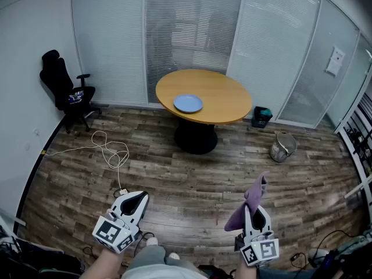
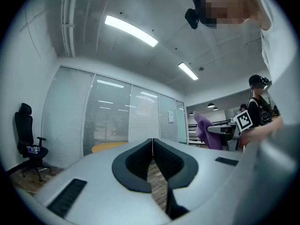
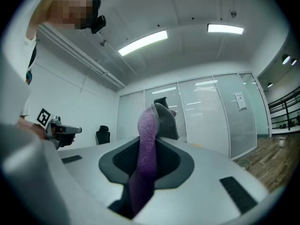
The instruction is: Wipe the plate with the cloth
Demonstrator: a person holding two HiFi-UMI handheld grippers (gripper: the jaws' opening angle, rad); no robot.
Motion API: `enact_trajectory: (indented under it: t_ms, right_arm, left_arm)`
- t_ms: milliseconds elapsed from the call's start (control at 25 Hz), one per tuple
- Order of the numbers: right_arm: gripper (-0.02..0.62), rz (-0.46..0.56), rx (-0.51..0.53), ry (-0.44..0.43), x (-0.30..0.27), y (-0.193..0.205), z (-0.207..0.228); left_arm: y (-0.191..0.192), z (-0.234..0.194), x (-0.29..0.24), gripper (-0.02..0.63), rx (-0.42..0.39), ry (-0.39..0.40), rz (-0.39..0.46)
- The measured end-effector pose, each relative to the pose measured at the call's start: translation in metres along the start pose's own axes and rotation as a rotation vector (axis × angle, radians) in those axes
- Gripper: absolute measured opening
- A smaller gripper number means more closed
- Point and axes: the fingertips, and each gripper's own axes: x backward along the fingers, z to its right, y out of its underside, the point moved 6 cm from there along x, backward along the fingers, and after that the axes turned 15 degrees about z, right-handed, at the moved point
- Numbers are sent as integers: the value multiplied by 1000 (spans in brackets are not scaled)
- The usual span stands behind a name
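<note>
A light blue plate (image 1: 188, 103) lies on the round wooden table (image 1: 226, 100) far ahead in the head view. My right gripper (image 1: 253, 209) is low at the bottom right, shut on a purple cloth (image 1: 247, 203) that sticks up from its jaws. In the right gripper view the cloth (image 3: 146, 144) runs up between the dark pads and folds over at the top. My left gripper (image 1: 137, 200) is at the bottom left, shut with nothing in it; in the left gripper view its jaws (image 2: 152, 146) meet in a thin line. Both grippers are far from the table.
A black office chair (image 1: 64, 89) stands at the left wall. A white cable (image 1: 108, 150) loops across the wood floor. A metal bin (image 1: 282, 146) and a small dark bin (image 1: 261, 116) stand right of the table. Glass partitions with blinds close the back.
</note>
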Motion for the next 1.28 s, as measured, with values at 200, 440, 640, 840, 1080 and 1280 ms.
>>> enact_trajectory:
  t_ms: [200, 440, 640, 840, 1080, 1280]
  right_arm:
    - [86, 5, -2, -3, -7, -3, -2]
    - [86, -4, 10, -26, -12, 1, -8]
    - [86, -7, 11, -17, -13, -2, -2]
    - [86, -6, 21, -15, -15, -3, 1]
    - [86, 6, 27, -32, -18, -2, -10]
    - [86, 10, 19, -42, -18, -4, -15]
  left_arm:
    - [2, -4, -6, 14, -65, -15, -41]
    - [8, -5, -4, 14, -60, -23, -48]
    - [5, 1, -5, 14, -90, 4, -58]
    - [4, -1, -6, 14, -85, -8, -48]
    - [5, -3, -4, 14, -89, -1, -57]
    - [6, -7, -1, 14, -76, -1, -44]
